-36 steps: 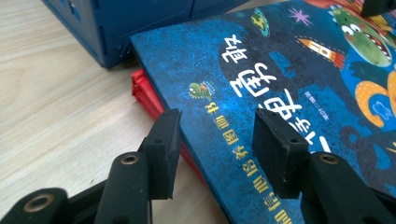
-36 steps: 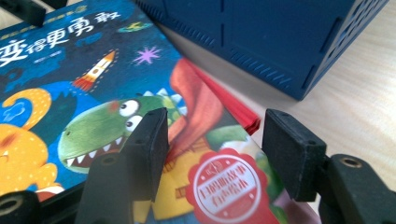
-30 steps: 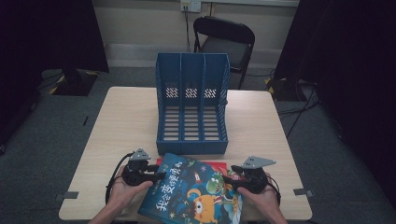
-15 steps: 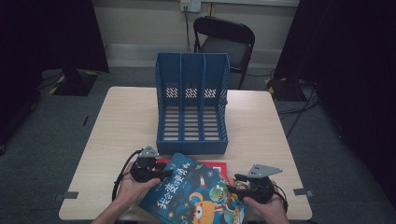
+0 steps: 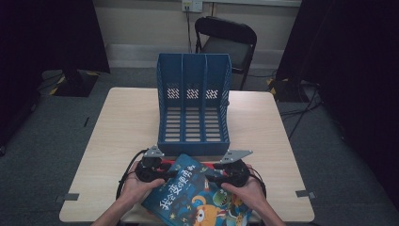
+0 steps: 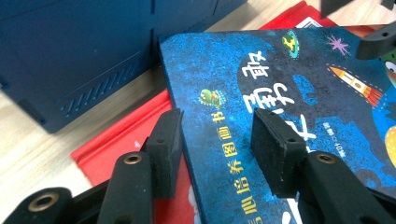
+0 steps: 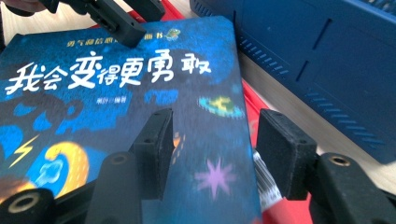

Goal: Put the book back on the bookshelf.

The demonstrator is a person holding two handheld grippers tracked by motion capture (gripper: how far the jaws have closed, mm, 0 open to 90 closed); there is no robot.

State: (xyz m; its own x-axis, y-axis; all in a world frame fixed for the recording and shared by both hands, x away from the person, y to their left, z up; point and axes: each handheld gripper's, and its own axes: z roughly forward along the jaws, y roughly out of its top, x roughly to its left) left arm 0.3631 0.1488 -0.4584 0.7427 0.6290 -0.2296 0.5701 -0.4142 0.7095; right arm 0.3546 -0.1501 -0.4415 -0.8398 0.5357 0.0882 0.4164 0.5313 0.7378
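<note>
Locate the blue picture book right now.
In the high view the blue hardcover picture book lies at the table's near edge, just in front of the blue plastic three-slot file rack, atop a red book, between both hand-held grippers.

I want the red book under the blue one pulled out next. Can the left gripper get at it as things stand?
Probably yes. Beside the left gripper, whose open jaws straddle the blue book's edge, a strip of the red book lies bare toward the rack. The rest is covered.
</note>
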